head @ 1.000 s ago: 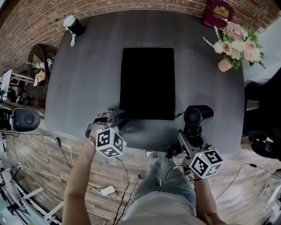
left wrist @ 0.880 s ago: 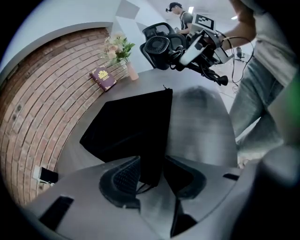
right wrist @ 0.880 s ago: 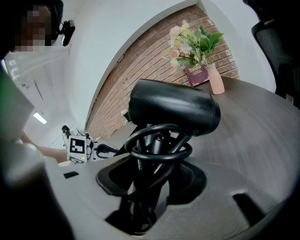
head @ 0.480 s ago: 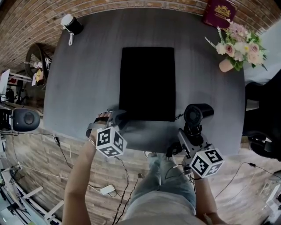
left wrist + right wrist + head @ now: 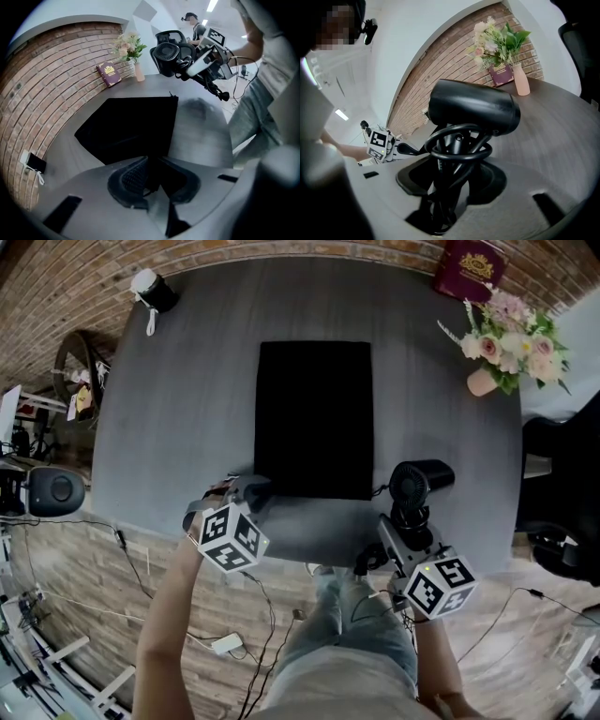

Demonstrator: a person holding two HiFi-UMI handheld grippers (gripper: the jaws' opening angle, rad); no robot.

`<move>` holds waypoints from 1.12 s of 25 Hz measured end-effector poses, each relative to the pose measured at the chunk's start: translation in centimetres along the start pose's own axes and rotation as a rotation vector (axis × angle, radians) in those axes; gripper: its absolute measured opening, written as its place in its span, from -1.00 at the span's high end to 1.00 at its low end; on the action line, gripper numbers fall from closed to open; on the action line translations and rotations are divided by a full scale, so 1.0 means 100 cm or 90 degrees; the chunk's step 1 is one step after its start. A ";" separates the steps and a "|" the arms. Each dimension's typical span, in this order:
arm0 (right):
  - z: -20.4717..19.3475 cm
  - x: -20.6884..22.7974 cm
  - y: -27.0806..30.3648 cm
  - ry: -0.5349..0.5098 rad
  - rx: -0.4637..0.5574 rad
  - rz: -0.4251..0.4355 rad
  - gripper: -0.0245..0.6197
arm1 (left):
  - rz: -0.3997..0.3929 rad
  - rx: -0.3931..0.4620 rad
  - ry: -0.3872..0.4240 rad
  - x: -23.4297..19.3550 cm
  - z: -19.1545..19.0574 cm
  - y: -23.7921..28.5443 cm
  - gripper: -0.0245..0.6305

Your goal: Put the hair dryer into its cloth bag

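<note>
grabbing the bag is the step we are on. our left gripper [image 5: 150,161] sits at the near left corner of the cloth bag [image 5: 314,418], and its jaws have just been closing on that corner. the black cloth is between them and the tips look pinched on it, with almost no gap. the bag lies flat in the middle of the table [image 5: 169,409]. we cannot see its mouth open yet.

our right gripper [image 5: 409,521] is clamped on the handle of the hair dryer [image 5: 420,482]. the cord [image 5: 459,143] is wound in loops round the handle. the dryer is up off the table, just beside the near right corner of the bag, not in it.

next we think the left side has to lift the top layer of cloth so the mouth opens. only one layer should come up, or the bag will not open. then the dryer can go in, fat end first, with the cord kept close so it does not catch on the edge.
</note>
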State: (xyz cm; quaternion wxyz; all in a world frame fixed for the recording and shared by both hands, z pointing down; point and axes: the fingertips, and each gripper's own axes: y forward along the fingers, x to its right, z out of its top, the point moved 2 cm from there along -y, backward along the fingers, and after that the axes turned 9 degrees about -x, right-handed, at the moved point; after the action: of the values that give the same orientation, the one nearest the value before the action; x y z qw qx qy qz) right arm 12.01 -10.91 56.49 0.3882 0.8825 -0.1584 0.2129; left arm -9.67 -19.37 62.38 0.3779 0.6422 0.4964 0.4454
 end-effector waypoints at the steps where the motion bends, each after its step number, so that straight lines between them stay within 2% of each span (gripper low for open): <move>1: 0.000 0.000 -0.001 -0.002 0.000 0.000 0.35 | -0.001 0.003 -0.008 -0.001 0.001 -0.001 0.79; 6: 0.000 0.001 -0.005 -0.011 -0.006 0.002 0.35 | -0.008 0.024 -0.061 -0.007 0.007 -0.004 0.85; 14: 0.003 -0.007 -0.015 -0.061 -0.031 0.013 0.37 | -0.018 0.083 -0.177 -0.015 0.013 -0.013 0.85; 19: 0.002 -0.017 -0.018 -0.104 -0.071 0.026 0.37 | 0.015 0.127 -0.230 -0.027 0.017 -0.023 0.86; 24: -0.008 -0.030 -0.020 -0.163 -0.125 0.046 0.37 | 0.034 0.180 -0.319 -0.032 0.021 -0.034 0.86; 28: -0.021 -0.043 -0.020 -0.213 -0.174 0.064 0.37 | 0.055 0.210 -0.363 -0.036 0.025 -0.043 0.86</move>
State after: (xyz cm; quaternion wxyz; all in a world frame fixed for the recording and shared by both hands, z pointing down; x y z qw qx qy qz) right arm 8.67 -7.55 54.36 0.4617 0.8358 -0.2913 0.0593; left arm -9.02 -22.04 56.87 0.3732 0.8141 0.4082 0.1771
